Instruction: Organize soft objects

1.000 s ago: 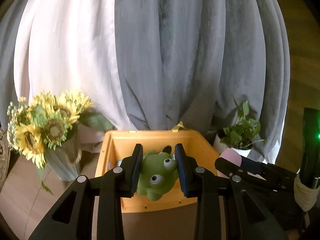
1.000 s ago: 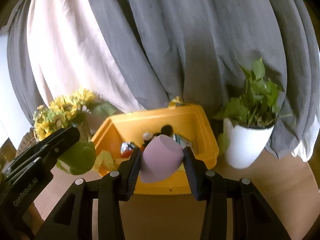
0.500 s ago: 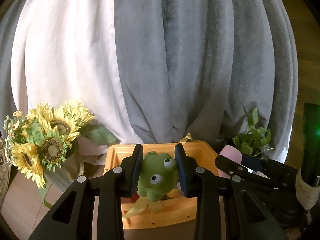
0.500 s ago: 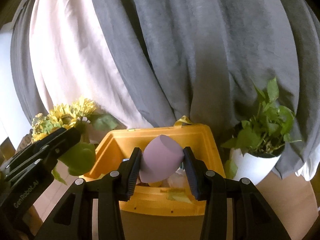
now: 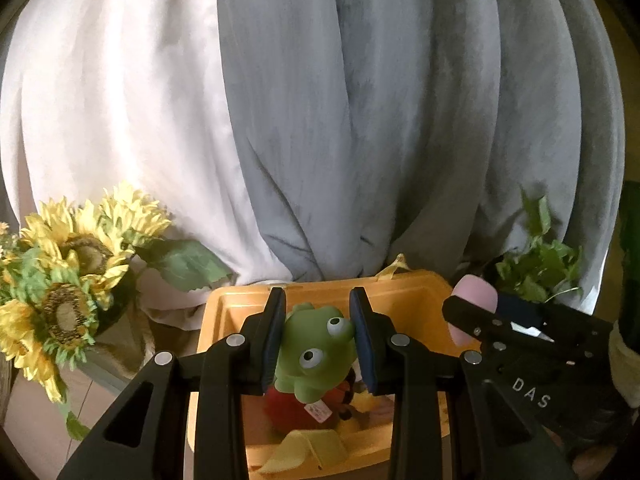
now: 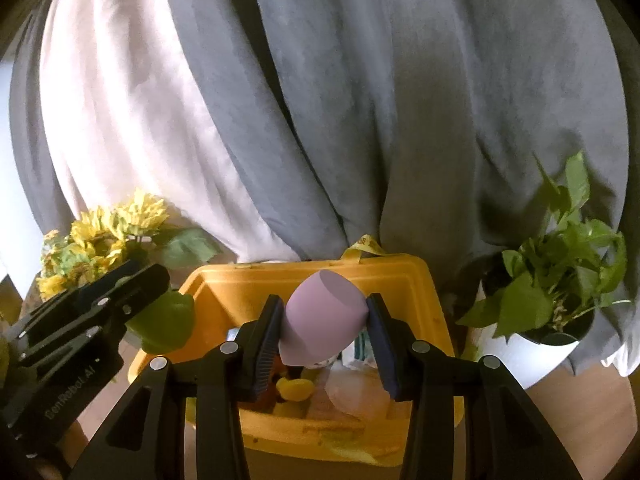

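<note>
My left gripper (image 5: 318,350) is shut on a green frog toy (image 5: 316,350) with two bulging eyes, held above the open yellow bin (image 5: 404,296). My right gripper (image 6: 324,330) is shut on a pink egg-shaped sponge (image 6: 322,326), held over the same bin (image 6: 240,292). Each gripper shows in the other's view: the right one with the sponge (image 5: 474,304) at the right, the left one with the frog (image 6: 166,322) at the left. The bin holds several soft items, among them a red toy (image 5: 296,406) and a yellow cloth (image 5: 308,446).
A vase of sunflowers (image 5: 68,280) stands left of the bin. A potted green plant (image 6: 560,280) in a white pot stands right of it. Grey and white curtains (image 5: 320,120) hang close behind. Wooden floor shows at the lower right (image 6: 588,412).
Both grippers have moved forward over the bin with their toys still held. The bin sits lower and closer in both views, and its contents show below the jaws.
</note>
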`<state>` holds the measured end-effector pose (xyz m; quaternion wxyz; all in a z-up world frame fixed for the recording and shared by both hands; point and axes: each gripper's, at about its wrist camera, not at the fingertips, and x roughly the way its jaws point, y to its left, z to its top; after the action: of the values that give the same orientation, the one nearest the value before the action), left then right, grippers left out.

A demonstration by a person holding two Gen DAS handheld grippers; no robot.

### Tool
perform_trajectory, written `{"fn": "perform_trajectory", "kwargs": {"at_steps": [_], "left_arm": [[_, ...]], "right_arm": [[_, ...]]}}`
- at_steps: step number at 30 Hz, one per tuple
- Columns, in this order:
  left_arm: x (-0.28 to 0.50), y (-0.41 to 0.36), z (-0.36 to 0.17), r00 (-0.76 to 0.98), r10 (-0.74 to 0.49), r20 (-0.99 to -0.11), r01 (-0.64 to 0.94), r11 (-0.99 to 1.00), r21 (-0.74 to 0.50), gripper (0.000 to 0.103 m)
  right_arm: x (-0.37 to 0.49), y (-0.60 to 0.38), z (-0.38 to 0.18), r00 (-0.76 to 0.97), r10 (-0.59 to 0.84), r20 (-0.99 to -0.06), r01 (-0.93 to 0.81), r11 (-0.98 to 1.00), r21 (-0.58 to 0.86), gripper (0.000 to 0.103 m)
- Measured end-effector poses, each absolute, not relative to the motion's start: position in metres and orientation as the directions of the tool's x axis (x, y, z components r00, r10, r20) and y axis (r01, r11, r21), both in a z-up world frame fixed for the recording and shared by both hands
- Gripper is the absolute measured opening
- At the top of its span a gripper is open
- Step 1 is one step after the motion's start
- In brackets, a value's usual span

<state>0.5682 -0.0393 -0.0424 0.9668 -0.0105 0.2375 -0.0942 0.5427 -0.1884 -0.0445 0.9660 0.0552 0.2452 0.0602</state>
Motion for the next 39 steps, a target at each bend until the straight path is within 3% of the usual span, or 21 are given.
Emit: {"fn": "perform_trajectory", "kwargs": {"at_steps": [19, 21, 24, 26, 33, 39], "left_arm": [[0.638, -0.044, -0.088, 0.783, -0.178, -0.597, 0.170, 0.983, -0.070, 0.033], [0.639, -0.044, -0.088, 0.784, -0.175, -0.595, 0.168, 0.983, -0.067, 0.035], [0.642, -0.044, -0.090, 0.780, -0.168, -0.602, 0.166, 0.984, -0.060, 0.046], [0.642, -0.044, -0.092, 0.778, -0.161, -0.608, 0.159, 0.986, -0.058, 0.046], [0.631, -0.037, -0.089, 0.772, -0.122, -0.624, 0.117, 0.992, -0.049, 0.048], [0.608, -0.030, -0.079, 0.783, -0.066, -0.619, 0.065, 0.998, -0.024, 0.057]], "right_arm": [[0.607, -0.194, -0.081, 0.789, 0.157, -0.594, -0.085, 0.985, 0.148, 0.045], [0.612, -0.194, -0.084, 0.777, 0.160, -0.609, -0.085, 0.985, 0.150, 0.046], [0.615, -0.194, -0.087, 0.761, 0.166, -0.627, -0.091, 0.985, 0.150, 0.049], [0.617, -0.195, -0.090, 0.756, 0.157, -0.636, -0.083, 0.986, 0.145, 0.055], [0.620, -0.194, -0.093, 0.742, 0.151, -0.653, -0.083, 0.987, 0.134, 0.055], [0.610, -0.195, -0.093, 0.738, 0.146, -0.659, -0.077, 0.988, 0.133, 0.055]]}}
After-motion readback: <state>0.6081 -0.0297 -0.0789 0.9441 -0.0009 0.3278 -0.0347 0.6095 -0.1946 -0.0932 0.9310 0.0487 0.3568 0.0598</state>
